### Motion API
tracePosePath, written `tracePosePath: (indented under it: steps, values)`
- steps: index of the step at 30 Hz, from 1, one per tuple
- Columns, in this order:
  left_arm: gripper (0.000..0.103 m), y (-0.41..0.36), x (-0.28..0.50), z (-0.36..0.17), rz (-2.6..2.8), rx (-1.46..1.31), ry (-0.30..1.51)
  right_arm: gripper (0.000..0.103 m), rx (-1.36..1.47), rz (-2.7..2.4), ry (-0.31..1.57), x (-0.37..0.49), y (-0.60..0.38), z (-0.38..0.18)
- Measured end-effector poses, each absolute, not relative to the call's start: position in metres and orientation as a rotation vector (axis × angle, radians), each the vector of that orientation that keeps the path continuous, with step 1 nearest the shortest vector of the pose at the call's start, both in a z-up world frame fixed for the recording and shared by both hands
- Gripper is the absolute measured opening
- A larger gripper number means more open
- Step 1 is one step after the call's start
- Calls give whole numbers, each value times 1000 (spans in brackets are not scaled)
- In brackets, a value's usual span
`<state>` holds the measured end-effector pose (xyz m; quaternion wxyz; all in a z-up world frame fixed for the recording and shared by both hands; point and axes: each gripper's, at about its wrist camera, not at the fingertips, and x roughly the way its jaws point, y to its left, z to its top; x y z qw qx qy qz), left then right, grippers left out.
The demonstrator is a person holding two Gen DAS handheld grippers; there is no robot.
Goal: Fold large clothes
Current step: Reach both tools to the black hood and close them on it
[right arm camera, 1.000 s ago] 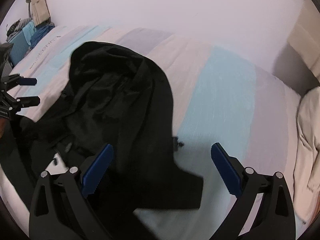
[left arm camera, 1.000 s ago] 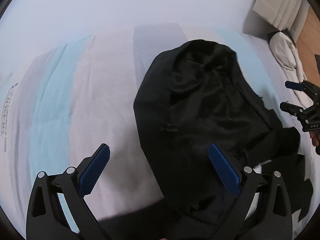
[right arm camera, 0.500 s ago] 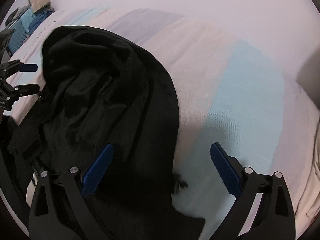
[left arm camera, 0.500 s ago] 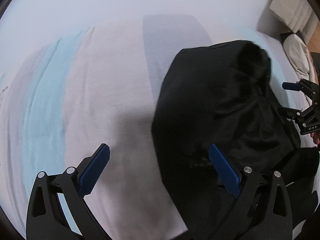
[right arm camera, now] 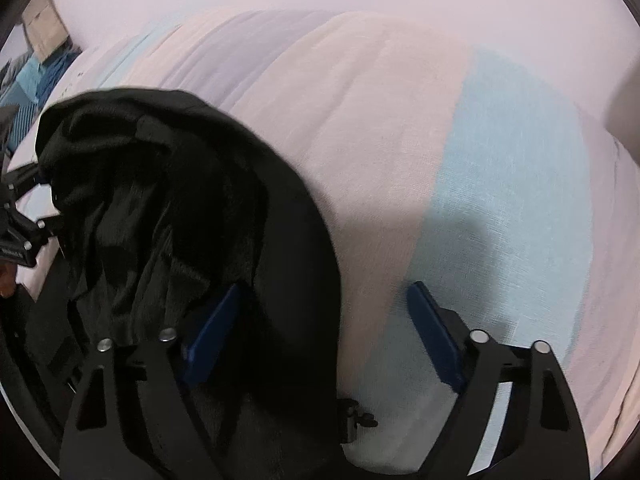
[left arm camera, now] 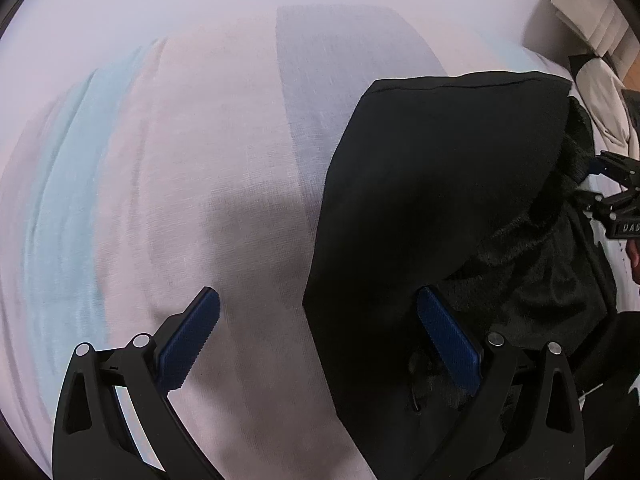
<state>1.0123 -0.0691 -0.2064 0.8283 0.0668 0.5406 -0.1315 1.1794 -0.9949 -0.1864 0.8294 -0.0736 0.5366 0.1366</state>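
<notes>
A large black garment [left arm camera: 440,208] lies bunched on a bed sheet [left arm camera: 224,184] striped in pink, grey and pale blue. My left gripper [left arm camera: 316,296] is open low over the garment's left edge: one finger hangs over bare sheet, the other over black cloth. My right gripper [right arm camera: 325,288] straddles the garment [right arm camera: 168,208] at its right edge. Its jaws are closing, with the cloth's edge between them and the right pad [right arm camera: 432,336] still apart from it over the sheet [right arm camera: 500,200]. Each gripper shows at the rim of the other's view [left arm camera: 612,208] [right arm camera: 20,220].
A cream pillow [left arm camera: 604,108] and stacked white fabric [left arm camera: 588,4] sit at the bed's right end. Blue clothes [right arm camera: 36,76] and a cardboard box [right arm camera: 44,36] lie past the left end. A small black cord toggle [right arm camera: 356,416] rests on the sheet. A plain wall backs the bed.
Both grippers have come down and in towards the garment, which now fills more of each view. The right gripper's jaws have narrowed around the cloth's edge. The left jaws stay wide.
</notes>
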Motion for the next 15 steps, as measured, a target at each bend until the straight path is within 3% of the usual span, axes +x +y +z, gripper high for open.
tracePosePath:
  steps: [10,13,15]
  values:
    - [93,-83,1037,-213,-289,171,1176,74,-127,333,1133,1182,-994,-184]
    - [81,-78,1043,-213,-296,124,1164,63,-167,326,1128,1178,-986,-186]
    - [74,-73,1045,-213,-298,109,1157,43,-181,308,1124,1177,-983,-186]
